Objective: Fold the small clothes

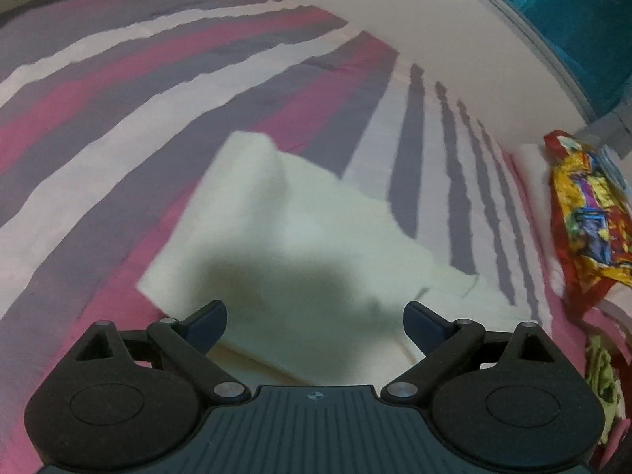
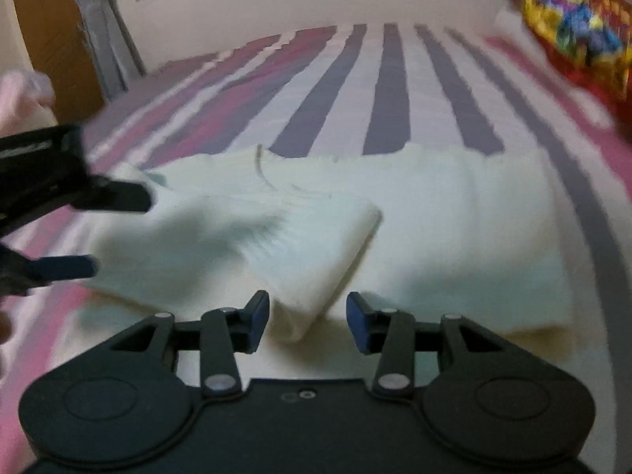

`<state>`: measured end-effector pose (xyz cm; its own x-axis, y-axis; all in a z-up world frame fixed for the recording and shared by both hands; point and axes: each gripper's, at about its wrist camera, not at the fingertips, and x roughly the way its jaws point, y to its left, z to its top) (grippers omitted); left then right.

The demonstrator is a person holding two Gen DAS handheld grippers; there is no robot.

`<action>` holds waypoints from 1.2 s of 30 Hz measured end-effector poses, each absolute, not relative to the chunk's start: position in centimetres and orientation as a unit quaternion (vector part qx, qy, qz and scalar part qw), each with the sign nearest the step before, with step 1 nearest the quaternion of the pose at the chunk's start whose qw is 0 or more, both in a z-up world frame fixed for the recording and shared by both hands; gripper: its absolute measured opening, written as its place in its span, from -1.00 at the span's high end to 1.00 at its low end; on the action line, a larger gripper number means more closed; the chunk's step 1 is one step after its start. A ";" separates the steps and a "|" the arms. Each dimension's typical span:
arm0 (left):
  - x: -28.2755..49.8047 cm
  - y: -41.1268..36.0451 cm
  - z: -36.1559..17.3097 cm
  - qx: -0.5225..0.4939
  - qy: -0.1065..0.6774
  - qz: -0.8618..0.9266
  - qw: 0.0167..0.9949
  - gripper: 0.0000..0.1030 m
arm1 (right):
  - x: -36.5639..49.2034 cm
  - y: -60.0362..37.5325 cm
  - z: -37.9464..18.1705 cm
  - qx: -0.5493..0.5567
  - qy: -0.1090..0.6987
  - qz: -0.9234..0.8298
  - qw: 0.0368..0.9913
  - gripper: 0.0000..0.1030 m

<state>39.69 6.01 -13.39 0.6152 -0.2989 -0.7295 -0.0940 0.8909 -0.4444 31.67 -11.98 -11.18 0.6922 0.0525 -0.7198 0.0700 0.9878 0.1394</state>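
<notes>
A white knitted garment (image 1: 284, 217) lies flat on the striped bedspread (image 1: 118, 118). In the right wrist view the garment (image 2: 454, 217) spreads across the middle, with a folded-over sleeve (image 2: 316, 245) on top of it. My left gripper (image 1: 315, 310) hovers over the garment's near edge, open wide with nothing between its fingers. It also shows as a blurred shape at the left edge, left gripper (image 2: 118, 233). My right gripper (image 2: 308, 312) is partly open. The sleeve's end lies between its blue pads (image 2: 258, 316), which do not press on it.
A bright red and yellow patterned bundle (image 1: 588, 217) lies at the bed's right side, also bundle (image 2: 572, 19). A yellow-green cloth (image 1: 600, 379) sits nearer. A grey curtain (image 2: 94, 19) and a wooden panel (image 2: 47, 39) stand beyond the bed by the wall.
</notes>
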 end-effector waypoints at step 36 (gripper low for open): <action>41.0 5.6 -13.3 -0.217 0.399 -0.047 0.890 -0.85 | 30.3 -20.9 -8.5 0.176 0.294 -0.055 0.938 0.88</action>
<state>41.01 5.64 -13.29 0.6774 -0.2564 -0.6895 -0.0897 0.9015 -0.4233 30.30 -20.87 -8.47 0.8205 0.0005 -0.5716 0.2064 0.9323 0.2971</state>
